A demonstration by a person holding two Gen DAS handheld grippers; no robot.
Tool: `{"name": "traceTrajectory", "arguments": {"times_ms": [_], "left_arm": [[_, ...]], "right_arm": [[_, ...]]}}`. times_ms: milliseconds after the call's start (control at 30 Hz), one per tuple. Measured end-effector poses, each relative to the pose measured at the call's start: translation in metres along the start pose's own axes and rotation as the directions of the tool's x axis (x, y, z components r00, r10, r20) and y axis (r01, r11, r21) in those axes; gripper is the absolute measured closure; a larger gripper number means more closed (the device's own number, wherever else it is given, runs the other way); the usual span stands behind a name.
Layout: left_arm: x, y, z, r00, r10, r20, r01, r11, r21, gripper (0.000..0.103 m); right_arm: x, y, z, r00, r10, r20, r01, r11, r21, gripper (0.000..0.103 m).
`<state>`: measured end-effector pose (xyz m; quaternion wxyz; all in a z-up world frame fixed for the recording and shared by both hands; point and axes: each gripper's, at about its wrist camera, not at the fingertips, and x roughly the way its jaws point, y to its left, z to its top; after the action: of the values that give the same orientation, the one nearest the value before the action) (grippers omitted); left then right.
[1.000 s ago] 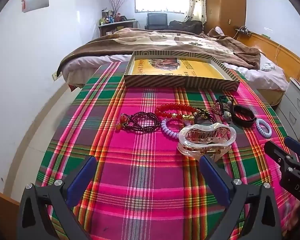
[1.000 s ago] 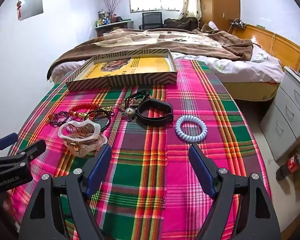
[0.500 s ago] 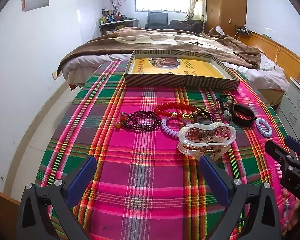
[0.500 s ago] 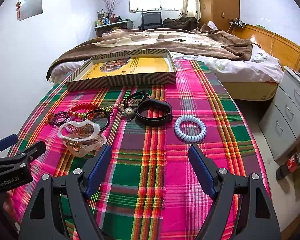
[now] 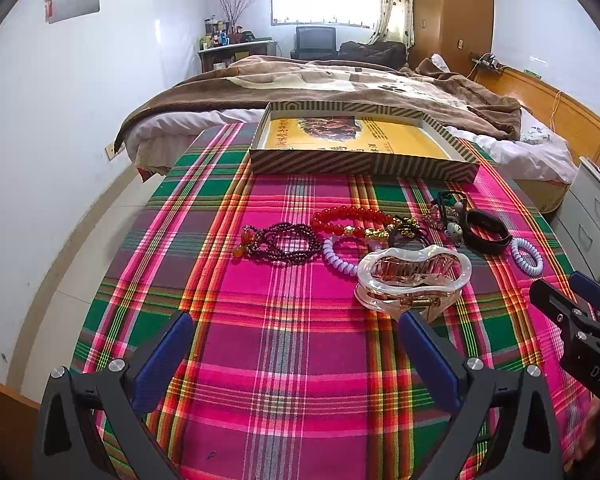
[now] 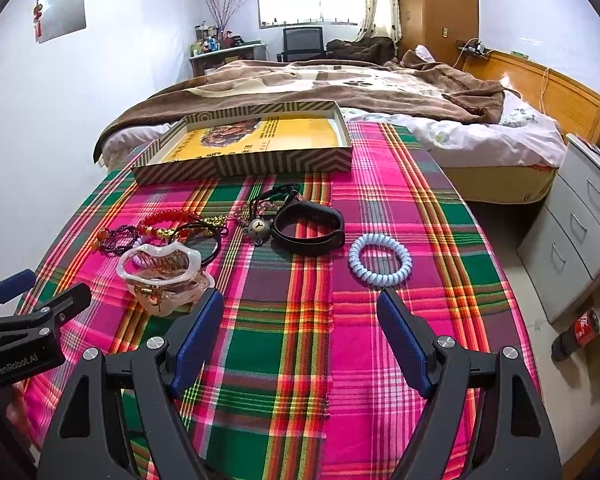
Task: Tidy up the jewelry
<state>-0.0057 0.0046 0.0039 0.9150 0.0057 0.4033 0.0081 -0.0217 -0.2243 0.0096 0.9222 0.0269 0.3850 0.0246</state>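
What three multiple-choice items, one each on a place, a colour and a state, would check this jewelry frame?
1. Where does the striped box stand?
A. at the far end of the plaid cloth
B. on the bed
C. on the floor

2. What colour is the coiled hair tie lying alone to the right of the black band?
A. red
B. pale blue
C. green

3. How does the right claw stand?
A. shut on the clear hair clip
B. open and holding nothing
C. shut on the box

Answers: 1 A, the box sits on the cloth before the bed. 2 B, its coils are pale blue. 3 B, bare cloth shows between its spread fingers.
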Motion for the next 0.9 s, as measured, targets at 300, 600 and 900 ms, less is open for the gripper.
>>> {"name": "traceTrajectory", "arguments": {"times_ms": [300, 600, 900], "left_arm": [[-0.0021, 0.0014, 0.001, 1.0, 0.001, 0.008, -0.001, 1.0, 0.0, 0.0], [-0.0029, 0.002, 0.0011, 1.0, 0.003, 0.008, -0.003, 1.0, 0.002, 0.0], [-0.0035, 0.0023, 0.0011, 1.0, 0.004, 0.007, -0.004, 1.0, 0.002, 0.0]], "right_arm": [[-0.0022, 0.0012, 0.0005, 1.0, -0.002, 0.005, 0.002, 1.0, 0.001, 0.024], [-0.0021, 0.0014, 0.0003, 1.0, -0.003, 0.005, 0.003, 1.0, 0.0, 0.024], [-0.0019, 0.0016, 0.0001, 1.0, -0.005, 0.0, 0.005, 1.0, 0.0, 0.024]]}}
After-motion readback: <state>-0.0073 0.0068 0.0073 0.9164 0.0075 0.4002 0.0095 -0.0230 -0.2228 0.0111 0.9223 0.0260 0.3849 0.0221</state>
